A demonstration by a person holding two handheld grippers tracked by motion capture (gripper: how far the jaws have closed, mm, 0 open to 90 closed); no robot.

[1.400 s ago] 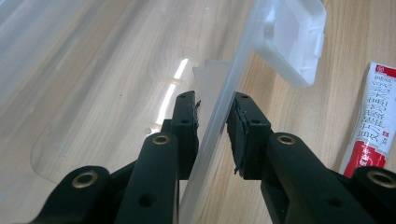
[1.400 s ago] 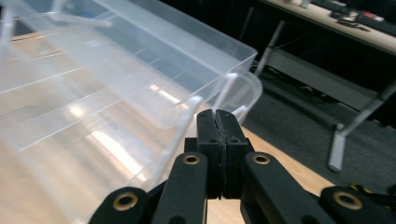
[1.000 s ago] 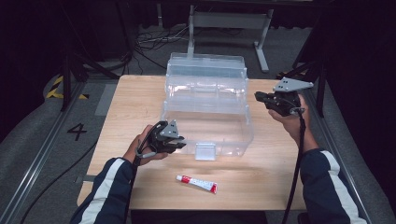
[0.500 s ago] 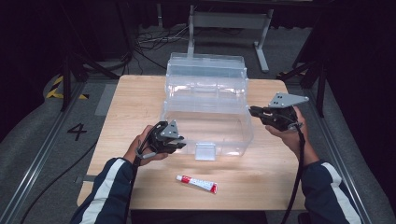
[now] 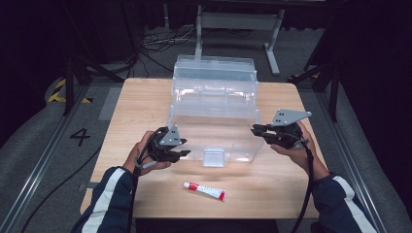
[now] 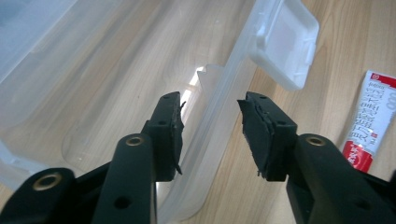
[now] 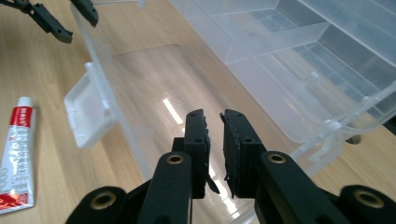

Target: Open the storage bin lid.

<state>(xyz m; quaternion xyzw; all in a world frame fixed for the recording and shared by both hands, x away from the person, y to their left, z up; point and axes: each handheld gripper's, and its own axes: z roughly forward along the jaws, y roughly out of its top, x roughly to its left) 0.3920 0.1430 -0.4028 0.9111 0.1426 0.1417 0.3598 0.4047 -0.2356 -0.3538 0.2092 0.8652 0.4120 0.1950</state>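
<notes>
Clear plastic organizer box (image 5: 214, 116) sits mid-tabletop (image 5: 141, 97), tiers folded open, latch flap (image 5: 214, 158) on its near wall. High view: left tool (image 5: 182, 153) at the box's near-left corner, right tool (image 5: 256, 130) at the near-right corner, each in a hand; red-and-white tube (image 5: 204, 191) lies on the wood nearer the person, apart from the box. Left gripper view: jaws straddle the front wall's rim (image 6: 212, 121), have just been opening, pads off the plastic, so spread, nothing pinched; latch flap (image 6: 285, 42) ahead, tube (image 6: 373, 121) at right. Right gripper view: right tool (image 7: 214, 119) over the box's open bottom, jaws just opening, narrow gap, nothing between them; left tool (image 7: 63, 18) far off at top left, tube (image 7: 16, 154) at left.
</notes>
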